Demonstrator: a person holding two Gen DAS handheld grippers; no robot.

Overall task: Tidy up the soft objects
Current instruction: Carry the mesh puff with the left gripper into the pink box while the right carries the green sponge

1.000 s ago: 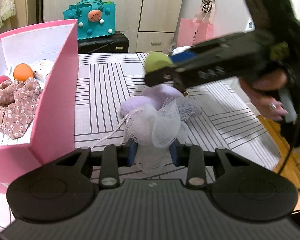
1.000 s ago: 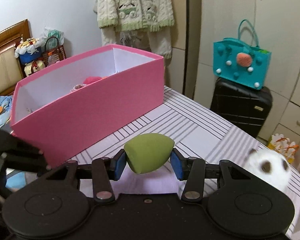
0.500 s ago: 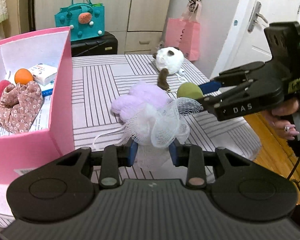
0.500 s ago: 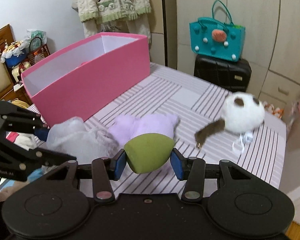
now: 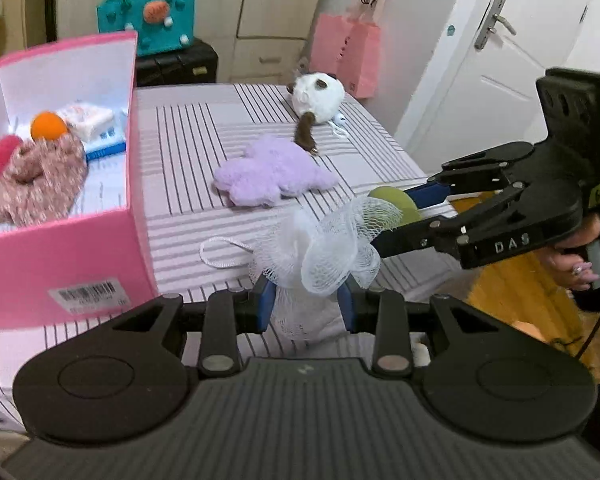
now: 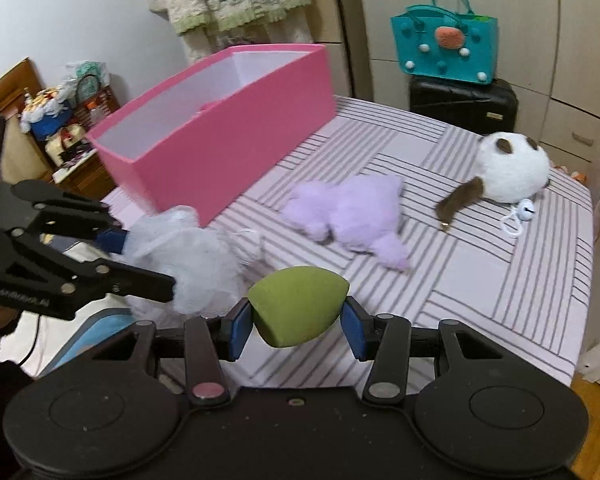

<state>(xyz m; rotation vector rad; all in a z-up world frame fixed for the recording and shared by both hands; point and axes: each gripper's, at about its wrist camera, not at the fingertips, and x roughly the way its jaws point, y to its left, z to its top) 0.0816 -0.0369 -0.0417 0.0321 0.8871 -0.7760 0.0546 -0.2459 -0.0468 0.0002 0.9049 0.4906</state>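
My left gripper is shut on a white mesh bath pouf, held above the table's near edge; it also shows in the right wrist view. My right gripper is shut on a green egg-shaped sponge, seen just behind the pouf in the left wrist view. A purple plush lies on the striped table. A white and brown plush ball lies farther back. The open pink box stands at the left.
In the box lie a floral cloth, an orange ball, a red pompom and a small packet. A teal bag on a black suitcase and a pink bag stand behind the table. A door is at the right.
Both grippers have pulled back toward the table's near right edge, still holding the pouf and the sponge. The right gripper now sits lower and closer to the left one.
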